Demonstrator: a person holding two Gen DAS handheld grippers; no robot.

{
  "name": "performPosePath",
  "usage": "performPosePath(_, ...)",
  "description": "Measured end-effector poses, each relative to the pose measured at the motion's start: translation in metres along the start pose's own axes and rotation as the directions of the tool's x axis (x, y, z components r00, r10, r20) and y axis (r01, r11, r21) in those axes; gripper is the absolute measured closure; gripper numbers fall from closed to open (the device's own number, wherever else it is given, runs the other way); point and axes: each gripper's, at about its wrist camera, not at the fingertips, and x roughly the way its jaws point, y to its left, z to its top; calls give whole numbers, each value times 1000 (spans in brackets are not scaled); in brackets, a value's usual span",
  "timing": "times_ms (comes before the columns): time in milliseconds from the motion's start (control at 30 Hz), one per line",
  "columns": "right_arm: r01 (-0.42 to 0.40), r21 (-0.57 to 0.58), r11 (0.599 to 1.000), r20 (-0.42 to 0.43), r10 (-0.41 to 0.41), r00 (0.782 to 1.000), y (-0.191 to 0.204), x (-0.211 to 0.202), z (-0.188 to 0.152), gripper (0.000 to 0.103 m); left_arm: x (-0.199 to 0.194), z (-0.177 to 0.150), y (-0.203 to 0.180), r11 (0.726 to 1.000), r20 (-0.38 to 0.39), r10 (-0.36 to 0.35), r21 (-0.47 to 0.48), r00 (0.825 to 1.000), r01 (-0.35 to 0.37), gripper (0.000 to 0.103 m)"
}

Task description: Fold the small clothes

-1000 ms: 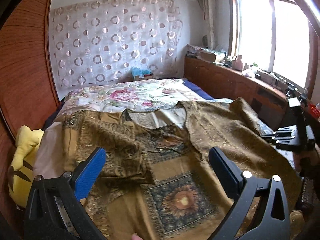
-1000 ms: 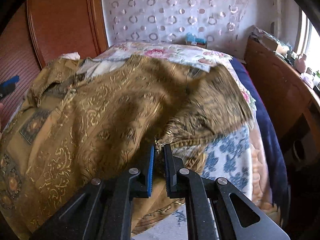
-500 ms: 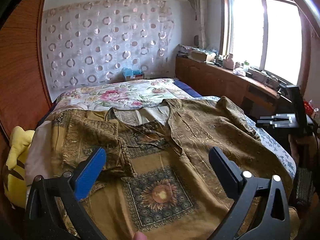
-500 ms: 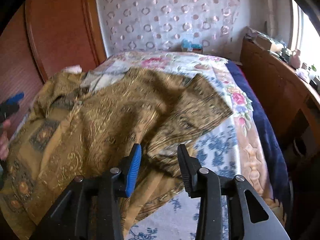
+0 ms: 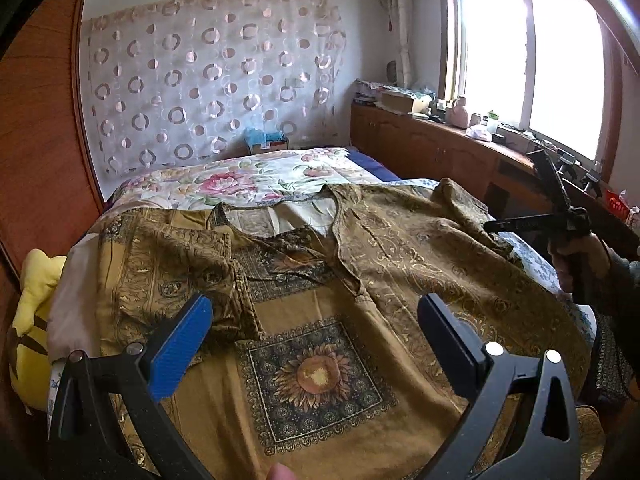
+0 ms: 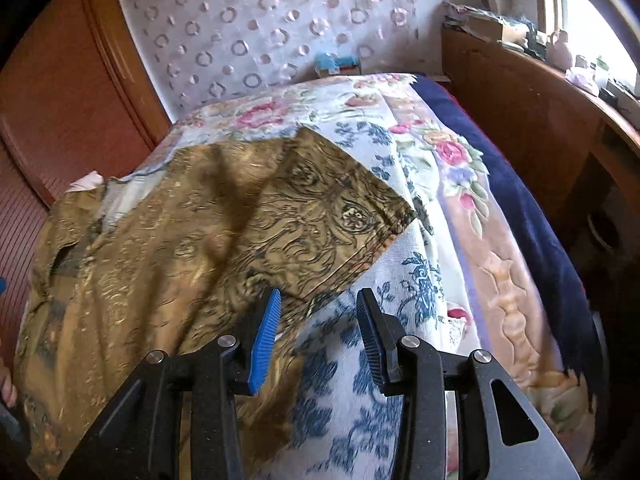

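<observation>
A gold-brown patterned top lies spread on the bed, neck opening away from me, with a sunflower square on its front. Its left sleeve is folded in over the body. My left gripper is open and empty, held above the lower front of the top. In the right wrist view the top's right sleeve lies flat on the bed cover. My right gripper is open and empty just above the sleeve's lower edge; it also shows in the left wrist view at the right.
A floral bed cover lies under the top. A yellow plush toy sits at the bed's left side. A wooden wardrobe stands left, a cluttered wooden cabinet runs under the window, and a small box is at the bedhead.
My right gripper, shut on the sleeve edge a second ago, has opened and let it go; the sleeve now lies flat. My left gripper has drawn back a little.
</observation>
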Motion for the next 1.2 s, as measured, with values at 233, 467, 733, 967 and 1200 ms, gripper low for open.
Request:
performPosePath(233,32,-47,998,16,-32,999,12,13,15,62,0,-2,0,1000,-3,-3,-2,1000,3,0)
performPosePath(467,41,-106,994,20,-39,999,24,21,18,95,2,-6,4,1000,-7,0,-12,1000,0,0)
performPosePath(733,35,-154,987,134,-14,991,52,-7,21,95,0,-9,13,999,-8,12,-36,1000,-12,0)
performPosePath(967,-55,-246,968,122,87,989,96,-15,14,95,-3,-8,24,998,-6,28,-48,1000,-28,0)
performPosePath(1200,-82,-289,954,123,122,985,102,-22,6,63,-4,-9,37,997,-10,42,-69,999,-43,0)
